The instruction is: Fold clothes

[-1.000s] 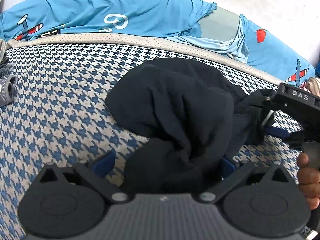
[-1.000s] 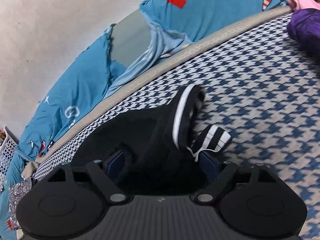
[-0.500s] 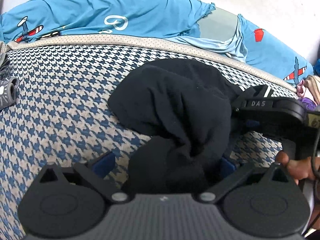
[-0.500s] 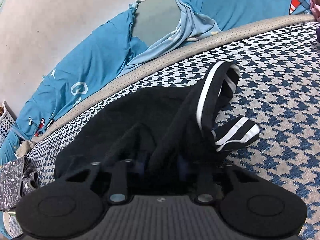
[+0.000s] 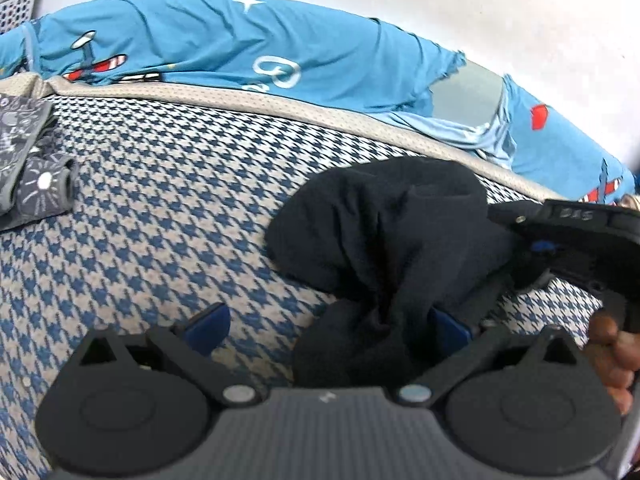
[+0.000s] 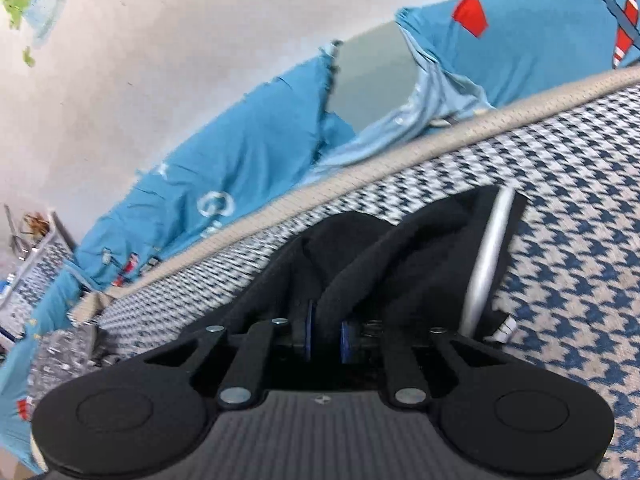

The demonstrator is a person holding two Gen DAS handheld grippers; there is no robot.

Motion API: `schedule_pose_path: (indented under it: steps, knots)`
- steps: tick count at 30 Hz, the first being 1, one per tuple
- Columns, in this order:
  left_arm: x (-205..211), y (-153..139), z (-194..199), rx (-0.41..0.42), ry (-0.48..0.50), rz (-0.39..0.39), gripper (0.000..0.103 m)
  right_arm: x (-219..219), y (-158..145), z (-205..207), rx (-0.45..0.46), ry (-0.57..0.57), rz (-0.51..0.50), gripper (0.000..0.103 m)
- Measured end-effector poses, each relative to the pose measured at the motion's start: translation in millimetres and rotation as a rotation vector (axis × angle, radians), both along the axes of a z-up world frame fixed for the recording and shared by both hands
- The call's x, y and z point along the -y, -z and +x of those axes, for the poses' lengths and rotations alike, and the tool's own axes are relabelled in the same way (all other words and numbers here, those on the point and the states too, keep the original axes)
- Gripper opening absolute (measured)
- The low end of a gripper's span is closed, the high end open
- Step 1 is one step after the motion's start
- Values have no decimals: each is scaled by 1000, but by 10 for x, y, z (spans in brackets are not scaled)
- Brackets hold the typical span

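Black garment (image 5: 384,236) is lying bunched on the houndstooth bed cover (image 5: 168,216), left wrist view. Left gripper (image 5: 326,326) is gaping, cloth only against its right pad, nothing clamped. It needs to be closing on an edge, not the bunch. "DAS" is showing on the right gripper (image 5: 540,248).

Right wrist view: right gripper (image 6: 328,332) has just been closing, clenched on a fold of the garment (image 6: 400,256). Pull taut, level.
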State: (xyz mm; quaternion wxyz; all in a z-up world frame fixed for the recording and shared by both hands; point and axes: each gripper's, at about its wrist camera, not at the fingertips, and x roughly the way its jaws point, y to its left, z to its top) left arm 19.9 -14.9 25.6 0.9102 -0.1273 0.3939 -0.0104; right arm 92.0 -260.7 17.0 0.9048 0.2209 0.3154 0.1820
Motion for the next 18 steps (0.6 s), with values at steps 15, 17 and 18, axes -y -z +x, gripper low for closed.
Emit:
schedule_pose_path:
  steps: [15,17,18]
  knots:
    - [-475,51,-72,-30,-178,29,103,-617,-344,-245,219,-202,5,14]
    - [-583,47,-96,-33,-224,37,103,-741,-356,-286,252,-237,-9,14]
    - [-646,37,-112,-31,-251,40,103,-802,-359,-310,272,-255,-17,14]
